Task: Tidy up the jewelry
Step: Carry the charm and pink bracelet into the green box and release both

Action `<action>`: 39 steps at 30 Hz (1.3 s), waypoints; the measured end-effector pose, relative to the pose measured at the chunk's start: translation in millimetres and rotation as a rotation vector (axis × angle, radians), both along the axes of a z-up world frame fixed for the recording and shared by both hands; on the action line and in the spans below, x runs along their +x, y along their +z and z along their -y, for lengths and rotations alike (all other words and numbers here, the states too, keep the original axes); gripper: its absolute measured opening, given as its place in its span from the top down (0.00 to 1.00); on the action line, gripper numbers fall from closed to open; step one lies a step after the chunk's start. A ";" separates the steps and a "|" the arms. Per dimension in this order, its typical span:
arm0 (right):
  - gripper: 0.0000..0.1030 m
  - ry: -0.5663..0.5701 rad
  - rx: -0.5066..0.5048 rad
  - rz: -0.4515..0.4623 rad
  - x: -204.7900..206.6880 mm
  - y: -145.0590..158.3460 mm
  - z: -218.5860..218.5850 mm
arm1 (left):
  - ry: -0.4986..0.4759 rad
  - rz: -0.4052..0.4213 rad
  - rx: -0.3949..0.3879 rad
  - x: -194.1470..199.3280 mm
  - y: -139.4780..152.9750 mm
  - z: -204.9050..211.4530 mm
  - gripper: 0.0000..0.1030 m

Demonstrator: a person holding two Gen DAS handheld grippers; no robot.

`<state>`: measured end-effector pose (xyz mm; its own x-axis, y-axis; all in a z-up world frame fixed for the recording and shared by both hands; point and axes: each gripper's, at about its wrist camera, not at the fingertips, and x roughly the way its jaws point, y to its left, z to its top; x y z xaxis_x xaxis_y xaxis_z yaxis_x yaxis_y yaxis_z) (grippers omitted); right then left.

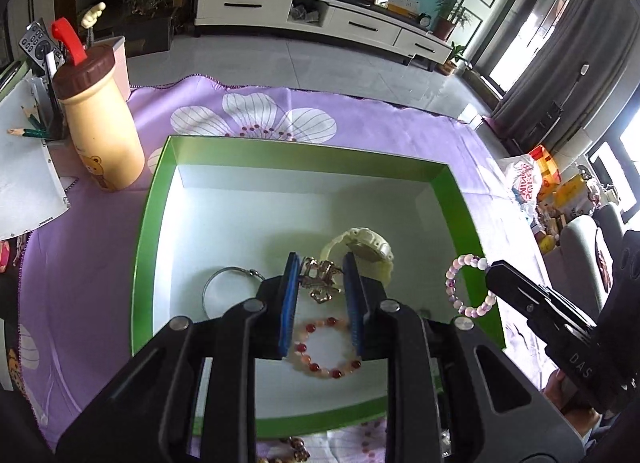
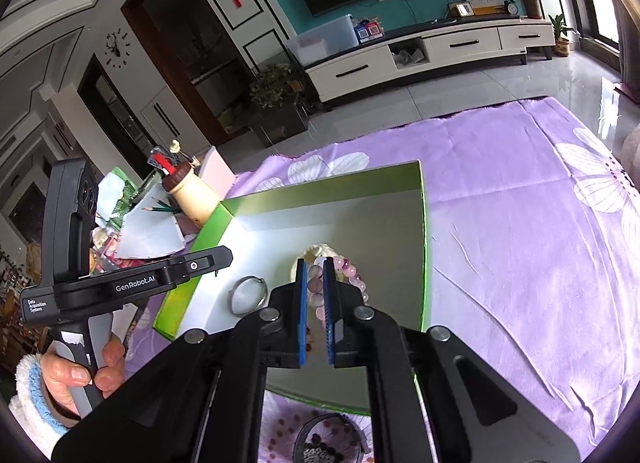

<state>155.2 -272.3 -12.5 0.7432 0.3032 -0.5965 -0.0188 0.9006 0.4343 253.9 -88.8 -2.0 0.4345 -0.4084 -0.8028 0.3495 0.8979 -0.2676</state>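
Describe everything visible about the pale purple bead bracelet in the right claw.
The pale purple bead bracelet is a ring of round, glossy beads, milky white through pink to a few darker violet, apparently strung on a hidden cord. It hangs from the right claw, whose blue pads pinch one side, above the green box near its right wall.

Glossy lilac satin-like cloth (image 1: pixel 100 263) with faint creases, smooth green card box (image 1: pixel 142 247) with matt white inside, shiny metal bangle (image 1: pixel 224 291), glassy pink and red beads (image 1: pixel 324 347), pale plastic watch (image 1: pixel 364 249), matt black plastic gripper (image 1: pixel 320 283) with ribbed blue pads (image 1: pixel 290 303)
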 end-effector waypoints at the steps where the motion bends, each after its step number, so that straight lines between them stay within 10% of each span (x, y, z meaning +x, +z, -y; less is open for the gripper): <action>1: 0.93 -0.002 -0.003 -0.010 3.5 -3.2 0.4 | 0.005 -0.008 0.012 5.7 -5.4 2.0 0.79; 26: 0.82 -0.039 -0.052 -0.078 33.1 -28.6 3.5 | 0.055 -0.068 0.061 46.3 -42.9 9.5 0.78; 39: 0.72 0.055 -0.067 -0.004 -27.6 -2.5 -23.6 | 0.021 0.051 -0.007 -20.0 3.6 -22.7 0.40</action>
